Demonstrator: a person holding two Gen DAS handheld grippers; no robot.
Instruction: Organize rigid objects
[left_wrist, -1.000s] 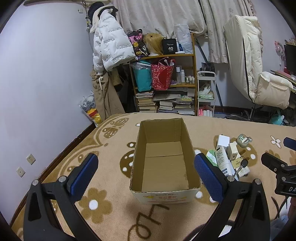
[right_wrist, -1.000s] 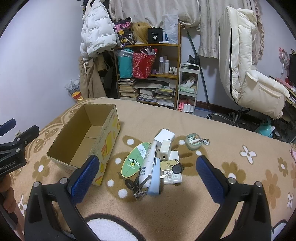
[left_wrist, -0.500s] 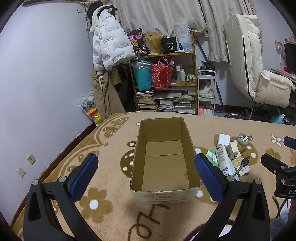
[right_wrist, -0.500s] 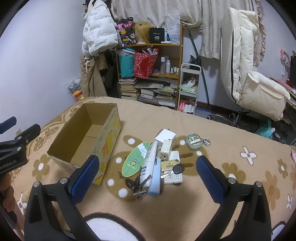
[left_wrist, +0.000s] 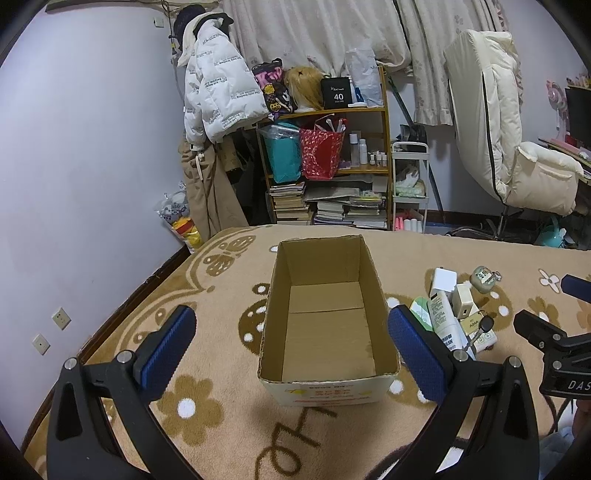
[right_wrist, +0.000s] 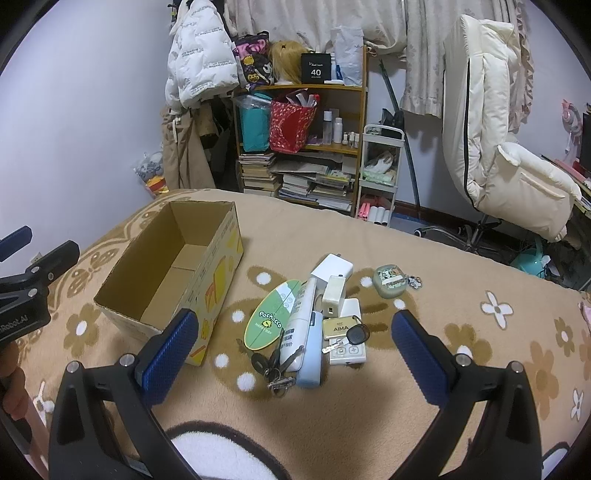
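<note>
While both grippers hang above a tan blanket with brown flower patterns (right_wrist: 424, 258), neither one grips anything. The left gripper (left_wrist: 291, 345) has its blue-padded fingers (left_wrist: 168, 341) spread wide, and they frame the near end of an open brown cardboard box (left_wrist: 327, 325) without touching it. The box sits on the blanket with its flaps gone or folded away, and its bare cardboard floor shows nothing inside. In the right wrist view the same box lies to the left, its long side printed with yellow and red marks.

The right gripper (right_wrist: 295, 345) is likewise spread wide, its blue pads (right_wrist: 419, 349) standing apart on either side of a cluster of small items just right of the box. That cluster holds a green oval card printed "Pochacco" (right_wrist: 269, 319), a white tube with printed text (right_wrist: 300, 325) lying along the card's right edge, and a pale blue flat case (right_wrist: 310, 356) beside the tube's lower end. A bunch of dark keys (right_wrist: 273, 365) lies at the near end of the tube. Farther back sit a white square charger block (right_wrist: 332, 267) and a cream plug adapter (right_wrist: 333, 295), touching one another. A gold tag reading "AIMA" (right_wrist: 338, 328) with a black key fob (right_wrist: 358, 335) rests on a white flat remote-like device (right_wrist: 349, 332). A round grey-green earbud case with a charm (right_wrist: 389, 281) lies apart, to the right of the pile.

A person's hand (right_wrist: 13, 384) shows at the left edge of the right wrist view, under the left gripper's body.
</note>
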